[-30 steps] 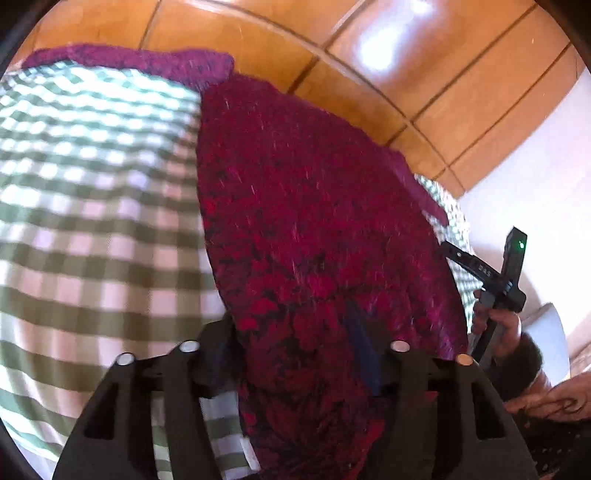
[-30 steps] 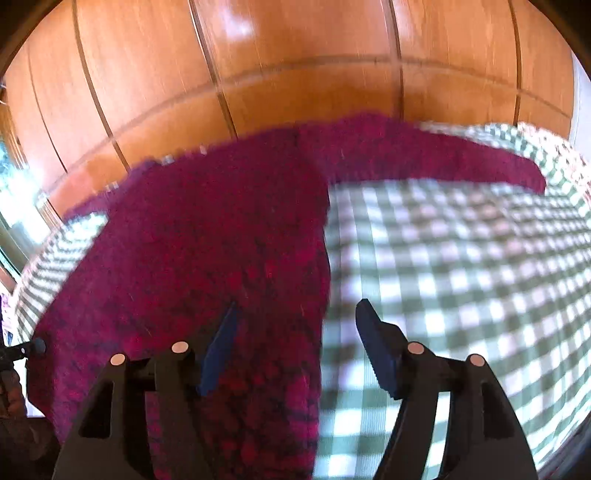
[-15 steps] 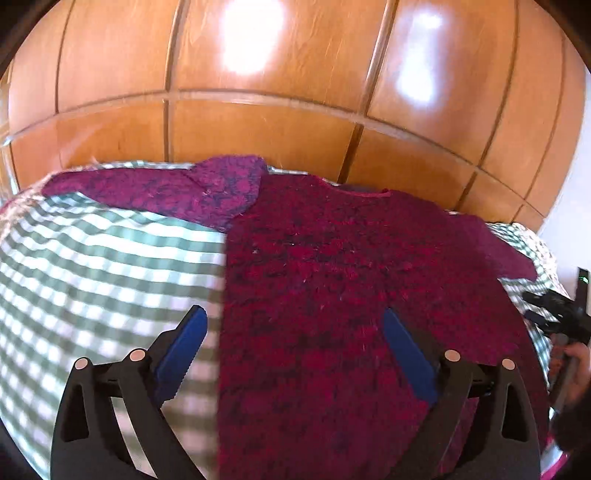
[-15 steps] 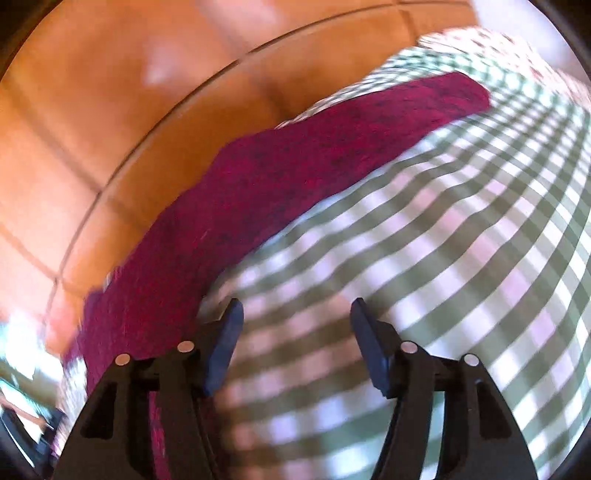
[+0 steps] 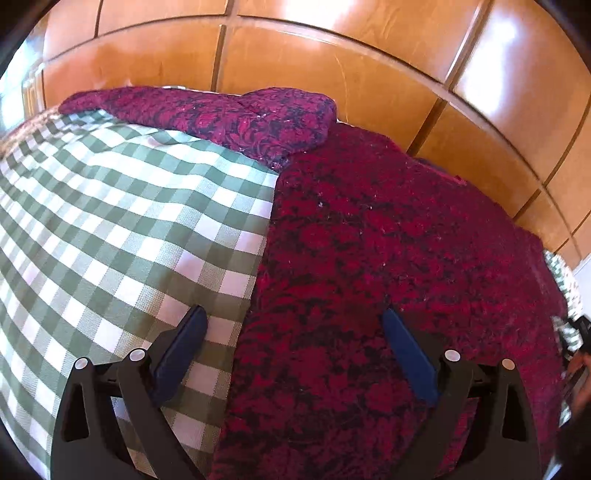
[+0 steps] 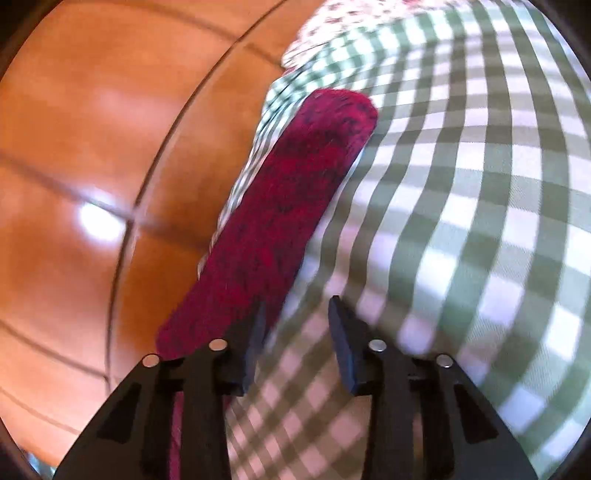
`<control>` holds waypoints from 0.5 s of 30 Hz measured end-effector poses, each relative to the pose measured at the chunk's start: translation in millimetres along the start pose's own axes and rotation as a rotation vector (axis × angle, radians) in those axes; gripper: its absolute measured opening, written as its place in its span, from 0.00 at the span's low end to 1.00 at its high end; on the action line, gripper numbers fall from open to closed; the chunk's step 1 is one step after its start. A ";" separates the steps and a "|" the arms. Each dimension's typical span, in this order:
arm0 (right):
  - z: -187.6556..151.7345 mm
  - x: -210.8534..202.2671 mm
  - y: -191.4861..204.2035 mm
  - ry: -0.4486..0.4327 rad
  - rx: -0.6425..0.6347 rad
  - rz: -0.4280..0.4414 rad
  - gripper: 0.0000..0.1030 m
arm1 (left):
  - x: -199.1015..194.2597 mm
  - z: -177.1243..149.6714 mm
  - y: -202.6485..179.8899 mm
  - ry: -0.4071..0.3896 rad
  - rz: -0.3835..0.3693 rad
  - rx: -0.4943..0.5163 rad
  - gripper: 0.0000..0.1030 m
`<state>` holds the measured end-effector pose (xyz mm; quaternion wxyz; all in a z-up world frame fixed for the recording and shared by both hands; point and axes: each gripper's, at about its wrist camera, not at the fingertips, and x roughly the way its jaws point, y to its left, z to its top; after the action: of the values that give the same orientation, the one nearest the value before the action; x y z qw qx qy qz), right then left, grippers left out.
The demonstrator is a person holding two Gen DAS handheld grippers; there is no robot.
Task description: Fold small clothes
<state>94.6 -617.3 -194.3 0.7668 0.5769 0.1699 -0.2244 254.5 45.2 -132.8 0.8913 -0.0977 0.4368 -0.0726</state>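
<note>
A dark red knitted sweater (image 5: 388, 266) lies flat on the green-and-white checked cloth (image 5: 122, 229), one sleeve (image 5: 229, 118) stretched out to the left along the far edge. My left gripper (image 5: 293, 321) hangs above the sweater's left side edge, jaws wide open with nothing between them. In the right wrist view the same sleeve (image 6: 291, 199) runs away from me along the cloth's edge. My right gripper (image 6: 297, 314) is over the checked cloth (image 6: 461, 229) just right of the sleeve. Its jaws are closing, a gap still between them and no fabric in it.
Glossy wooden panels (image 5: 332, 62) rise right behind the table's far edge. A hand with the other gripper (image 5: 578, 343) shows at the right rim of the left wrist view. A floral cloth (image 6: 354, 22) lies beyond the checked one.
The left jaws came off the sweater and opened wide, and that gripper shifted left. The right gripper swung along the sleeve toward its cuff, rolled, and its jaws narrowed.
</note>
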 end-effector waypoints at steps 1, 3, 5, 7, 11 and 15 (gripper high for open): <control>4.9 3.2 -1.1 -0.007 0.019 0.007 0.31 | 1.1 -0.4 -2.0 0.004 0.013 0.011 0.92; 13.0 9.2 -0.1 -0.020 0.031 0.012 0.31 | 5.7 1.1 -7.1 0.011 0.024 0.026 0.95; 24.2 18.8 3.5 -0.027 0.040 0.014 0.31 | 5.5 0.2 -8.7 0.016 0.030 0.035 0.96; 29.1 27.7 5.7 -0.035 0.044 0.017 0.31 | 6.9 -0.3 -9.5 0.017 0.031 0.041 0.96; 40.1 41.1 3.5 -0.051 0.055 0.013 0.31 | 9.0 -0.2 -10.2 0.013 0.031 0.045 0.96; 45.9 47.7 5.6 -0.056 0.010 -0.033 0.19 | 10.6 0.8 -10.2 0.009 0.022 0.040 0.96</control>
<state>137.9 -667.2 -201.8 0.7646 0.5713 0.1569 -0.2538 261.1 33.2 -138.0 0.8918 -0.0747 0.4404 -0.0720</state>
